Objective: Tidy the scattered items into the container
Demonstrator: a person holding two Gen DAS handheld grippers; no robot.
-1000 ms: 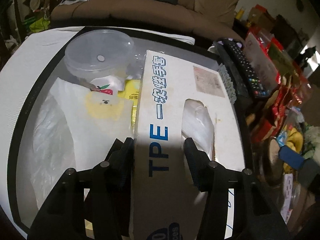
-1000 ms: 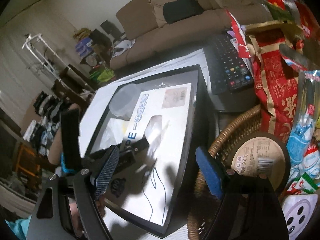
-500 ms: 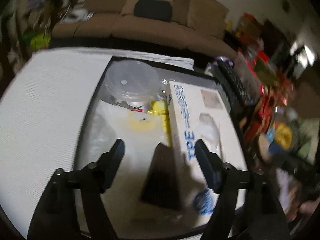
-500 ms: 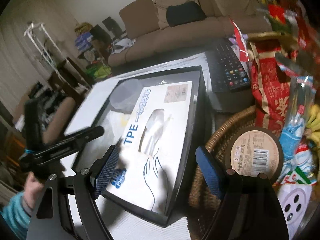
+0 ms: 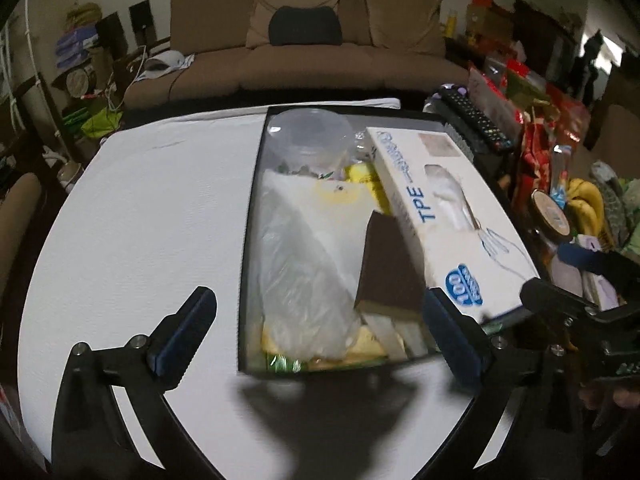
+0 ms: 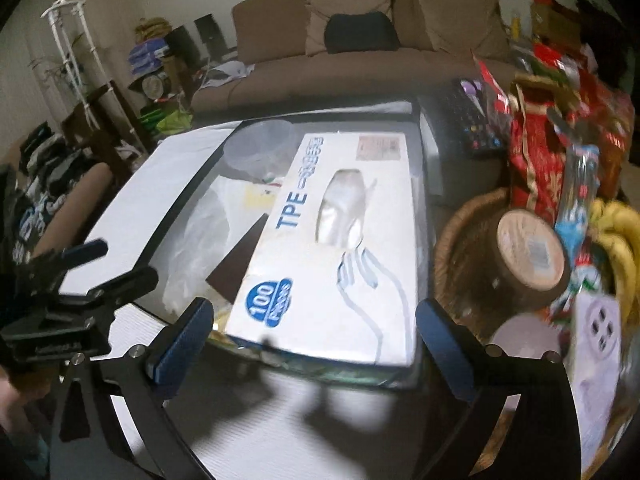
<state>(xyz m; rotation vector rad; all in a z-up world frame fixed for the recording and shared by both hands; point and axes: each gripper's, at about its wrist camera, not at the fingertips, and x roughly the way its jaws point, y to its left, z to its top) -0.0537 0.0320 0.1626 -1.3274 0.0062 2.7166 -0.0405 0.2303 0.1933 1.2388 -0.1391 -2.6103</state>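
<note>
Left tool [image 5: 320,332] and right tool [image 6: 316,348]: jaws opening wide, nothing between them, above the white table [image 5: 140,220]. Beyond, the glove box [image 6: 340,240] lies in the black container [image 5: 250,216]; sofa [image 5: 304,60] behind.

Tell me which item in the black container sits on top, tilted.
The white TPE glove box. It lies slanted along the black container's right side, over the dark sponge; the plastic bag and clear lidded tub sit lower.
</note>
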